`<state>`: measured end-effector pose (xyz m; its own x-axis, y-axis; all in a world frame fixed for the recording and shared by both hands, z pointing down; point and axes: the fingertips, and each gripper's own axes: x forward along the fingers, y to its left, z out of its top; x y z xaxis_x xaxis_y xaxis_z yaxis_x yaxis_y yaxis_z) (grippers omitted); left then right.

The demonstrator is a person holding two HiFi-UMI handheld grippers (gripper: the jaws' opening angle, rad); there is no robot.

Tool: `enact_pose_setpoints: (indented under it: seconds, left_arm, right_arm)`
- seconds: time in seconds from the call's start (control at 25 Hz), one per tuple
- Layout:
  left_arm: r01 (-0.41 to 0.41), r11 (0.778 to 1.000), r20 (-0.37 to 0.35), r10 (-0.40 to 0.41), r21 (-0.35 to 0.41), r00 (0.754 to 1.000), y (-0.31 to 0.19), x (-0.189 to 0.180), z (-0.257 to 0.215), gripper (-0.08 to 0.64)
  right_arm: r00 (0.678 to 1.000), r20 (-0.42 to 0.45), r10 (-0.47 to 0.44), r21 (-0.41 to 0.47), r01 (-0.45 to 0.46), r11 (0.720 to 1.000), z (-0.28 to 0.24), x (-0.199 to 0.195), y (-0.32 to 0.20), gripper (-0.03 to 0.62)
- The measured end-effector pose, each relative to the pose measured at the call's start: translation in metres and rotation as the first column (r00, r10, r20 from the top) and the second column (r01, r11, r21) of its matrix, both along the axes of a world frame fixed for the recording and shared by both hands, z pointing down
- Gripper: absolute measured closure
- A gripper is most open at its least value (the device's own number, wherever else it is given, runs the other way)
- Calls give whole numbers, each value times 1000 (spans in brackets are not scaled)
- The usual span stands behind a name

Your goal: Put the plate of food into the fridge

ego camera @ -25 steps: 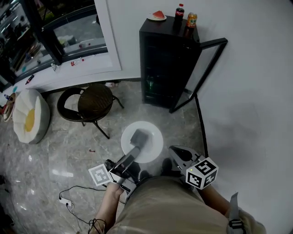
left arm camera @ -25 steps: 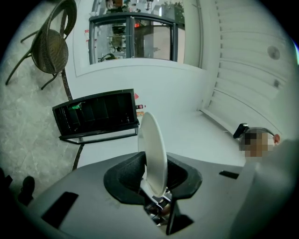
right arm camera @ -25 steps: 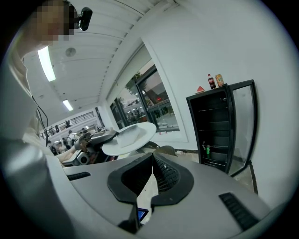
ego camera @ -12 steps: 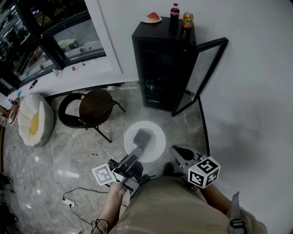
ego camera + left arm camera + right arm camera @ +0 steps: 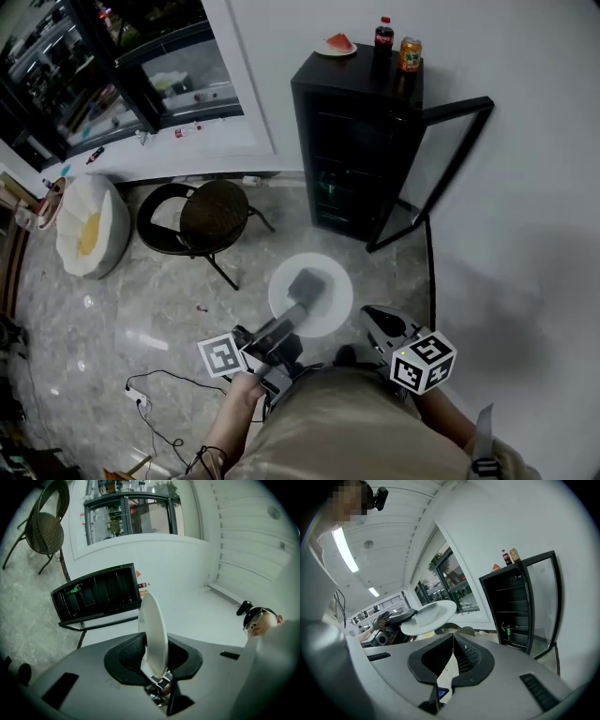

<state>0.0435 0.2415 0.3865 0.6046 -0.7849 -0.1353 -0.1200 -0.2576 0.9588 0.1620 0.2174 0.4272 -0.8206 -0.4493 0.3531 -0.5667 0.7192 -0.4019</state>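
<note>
Through the head view I saw the left gripper [image 5: 306, 285] pinching the white round plate [image 5: 334, 307] by its near rim, the plate held about level above the grey marbled floor [image 5: 141, 309], in front of the person's body. The left gripper view confirmed it: the plate's edge stood wedged between the two dark pads, which pressed on it from both sides. The right gripper [image 5: 369, 314] hung just to the right of the plate, apart from it, and its own view showed the jaws pressed together with nothing between them. Farther off stood the black fridge [image 5: 356, 141] against the white wall, its glass door [image 5: 441, 169] swung wide open to the right. On its top sat a red slice of watermelon on a small plate [image 5: 337, 44], a dark cola bottle [image 5: 383, 33] and an orange can [image 5: 410, 53]. To the left of the fridge were the round dark wicker chair [image 5: 211, 214] and, farther left, a white cushion with a yellow centre [image 5: 86, 225]; a black cable [image 5: 159, 398] trailed across the near floor. Compared with a second before, both grips were unchanged and the two tools kept the same places relative to each other, but the plate had come a little nearer the foot of the fridge. More of the room at the left, the window and the cushion, had come into sight. The things on top of the fridge had not shifted.
</note>
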Motion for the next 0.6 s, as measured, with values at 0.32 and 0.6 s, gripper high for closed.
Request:
enact_pose_setpoints:
  seconds: [0.32, 0.6]
  left_arm:
    - [40, 999, 3, -40, -15, 999, -18, 26, -3, 477]
    - [2, 1000, 20, -2, -21, 1000, -30, 39, -4, 477]
  right_arm:
    - [1000, -1, -27, -12, 27, 1000, 10, 31, -18, 571]
    - [1000, 25, 13, -29, -13, 999, 13, 45, -24, 570]
